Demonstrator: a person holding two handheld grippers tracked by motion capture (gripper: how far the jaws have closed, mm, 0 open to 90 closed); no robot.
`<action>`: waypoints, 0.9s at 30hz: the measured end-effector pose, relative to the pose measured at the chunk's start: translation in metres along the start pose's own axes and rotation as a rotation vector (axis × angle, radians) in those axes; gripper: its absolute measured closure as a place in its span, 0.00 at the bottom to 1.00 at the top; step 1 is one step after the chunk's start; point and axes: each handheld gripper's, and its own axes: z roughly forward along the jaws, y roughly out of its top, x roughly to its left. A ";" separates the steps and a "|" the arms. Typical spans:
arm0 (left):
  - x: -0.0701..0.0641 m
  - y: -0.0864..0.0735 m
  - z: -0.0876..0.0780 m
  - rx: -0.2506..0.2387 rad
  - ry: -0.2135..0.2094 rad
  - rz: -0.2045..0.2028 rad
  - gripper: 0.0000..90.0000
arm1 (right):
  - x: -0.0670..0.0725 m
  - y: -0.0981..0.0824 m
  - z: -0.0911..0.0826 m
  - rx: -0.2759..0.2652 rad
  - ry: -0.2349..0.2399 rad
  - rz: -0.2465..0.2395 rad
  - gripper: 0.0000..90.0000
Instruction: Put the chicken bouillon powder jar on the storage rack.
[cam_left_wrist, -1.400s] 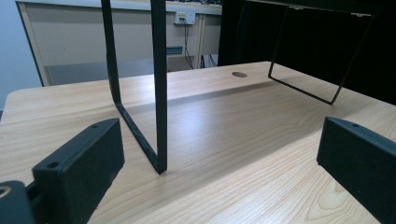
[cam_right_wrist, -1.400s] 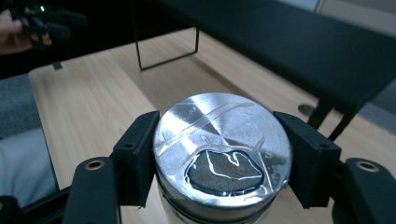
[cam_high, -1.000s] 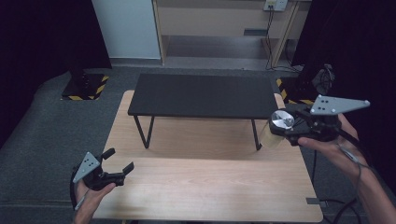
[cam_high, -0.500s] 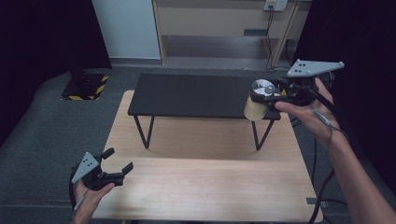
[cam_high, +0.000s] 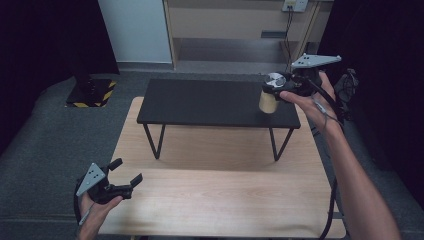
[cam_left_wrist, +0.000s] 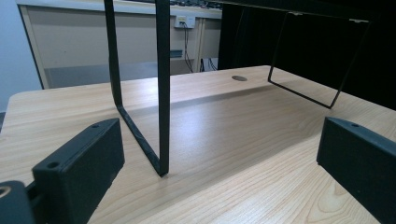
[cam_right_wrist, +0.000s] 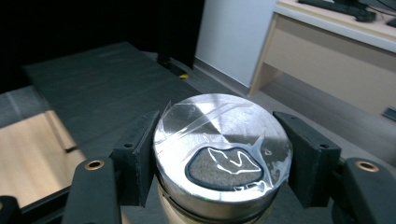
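Silver-lidded jar (cam_high: 270, 94) sits clamped in my right hand-held gripper (cam_high: 278, 90) above the black stand's (cam_high: 210, 102) right end, not yet released; left hand-held gripper (cam_high: 122, 181) idles, unclenched.

A low black metal-legged bench (cam_high: 210, 102) stands on the far half of the light wooden table (cam_high: 220, 200), its legs set on the tabletop. A cylindrical tan container with a silver metal lid (cam_high: 270, 95) sits at the bench's right end, near the front edge, between the jaws of the right gripper (cam_high: 281, 86). The left gripper (cam_high: 125, 172) rests at the table's near left corner, jaws apart, facing the bench's left leg (cam_left_wrist: 161, 93).
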 end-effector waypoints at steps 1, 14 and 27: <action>0.000 0.000 0.001 0.003 -0.002 -0.001 0.00 | -0.003 -0.001 0.007 0.017 -0.023 -0.001 0.39; 0.001 0.000 0.002 0.014 -0.010 -0.002 0.00 | -0.015 -0.022 0.028 0.037 -0.066 0.023 0.39; 0.001 0.000 0.002 0.017 -0.006 0.004 0.00 | -0.020 -0.040 0.010 -0.079 -0.074 0.122 0.23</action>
